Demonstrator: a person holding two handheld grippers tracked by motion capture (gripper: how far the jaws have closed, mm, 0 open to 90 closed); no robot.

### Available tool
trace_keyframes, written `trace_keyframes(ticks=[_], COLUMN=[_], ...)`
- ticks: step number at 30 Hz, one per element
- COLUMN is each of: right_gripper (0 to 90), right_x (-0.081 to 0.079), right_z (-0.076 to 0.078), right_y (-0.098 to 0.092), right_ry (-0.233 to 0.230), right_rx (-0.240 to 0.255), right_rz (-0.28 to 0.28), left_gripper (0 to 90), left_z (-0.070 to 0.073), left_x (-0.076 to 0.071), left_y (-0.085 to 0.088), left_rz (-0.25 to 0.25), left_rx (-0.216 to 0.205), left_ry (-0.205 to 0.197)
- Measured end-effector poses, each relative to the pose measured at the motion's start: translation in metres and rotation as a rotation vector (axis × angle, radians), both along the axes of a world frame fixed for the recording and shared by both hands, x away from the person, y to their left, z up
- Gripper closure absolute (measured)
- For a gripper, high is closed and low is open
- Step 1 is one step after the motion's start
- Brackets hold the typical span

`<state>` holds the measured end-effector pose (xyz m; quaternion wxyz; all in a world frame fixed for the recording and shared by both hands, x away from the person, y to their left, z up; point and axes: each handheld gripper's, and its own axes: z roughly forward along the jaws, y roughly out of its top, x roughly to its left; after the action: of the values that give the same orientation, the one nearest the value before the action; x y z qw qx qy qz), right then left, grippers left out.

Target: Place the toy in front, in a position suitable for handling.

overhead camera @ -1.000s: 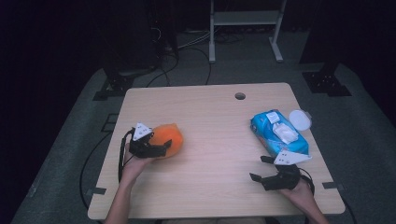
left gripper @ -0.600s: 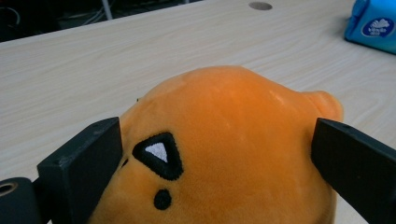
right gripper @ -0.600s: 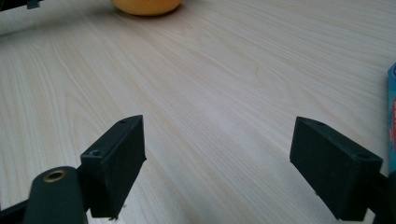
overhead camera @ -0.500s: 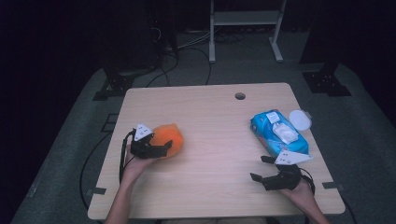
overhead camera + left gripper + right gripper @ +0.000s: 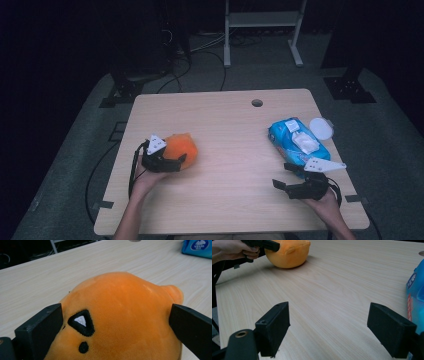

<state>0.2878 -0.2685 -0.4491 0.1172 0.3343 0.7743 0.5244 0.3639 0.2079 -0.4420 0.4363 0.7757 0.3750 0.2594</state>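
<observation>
The plush [image 5: 181, 149] sits near the table's [image 5: 235, 130] left edge, with the left gripper [image 5: 176, 161] spread wide around it, jaws not yet pressing. Closing off-centre, I reckon, could squeeze the soft toy sideways and out. The right gripper [image 5: 285, 180] idles wide open beside the wipes [image 5: 295, 142].

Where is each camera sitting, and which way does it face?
High view: above the person's side, looking forward and down on the table; both forearms and each hand-held gripper show.
Left gripper view: on the left hand-held gripper, facing the plush between its jaws.
Right gripper view: on the right hand-held gripper, low, facing across the table; the other hand shows.
All three share the plush and wipes pack.
</observation>
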Motion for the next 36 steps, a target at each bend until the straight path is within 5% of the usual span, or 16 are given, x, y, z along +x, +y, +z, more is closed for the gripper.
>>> trace_keyframes(ticks=[20, 26, 29, 33, 36], right_gripper=[17.1, 17.1, 17.1, 17.1, 17.1], right_x=[-0.001, 0.000, -0.001, 0.000, 0.000], right_z=[-0.001, -0.001, -0.001, -0.001, -0.002], right_y=[0.002, 0.002, 0.001, 0.000, 0.000], right_ry=[0.005, 0.006, 0.003, 0.006, 0.004], right_rx=[-0.022, -0.024, -0.023, -0.019, -0.029], right_rz=[0.014, 0.015, 0.013, 0.008, 0.010], left_gripper=[32.3, 37.1, 38.3, 39.9, 40.3], left_z=[0.007, 0.007, 0.008, 0.009, 0.015], left_x=[-0.004, -0.004, -0.003, -0.004, -0.006], left_y=[0.006, 0.011, 0.016, 0.020, 0.014], left_rz=[-0.004, 0.010, 0.025, 0.009, -0.027], left_rx=[-0.031, -0.102, -0.176, -0.266, -0.292], left_ry=[0.013, 0.018, 0.026, 0.039, 0.032])
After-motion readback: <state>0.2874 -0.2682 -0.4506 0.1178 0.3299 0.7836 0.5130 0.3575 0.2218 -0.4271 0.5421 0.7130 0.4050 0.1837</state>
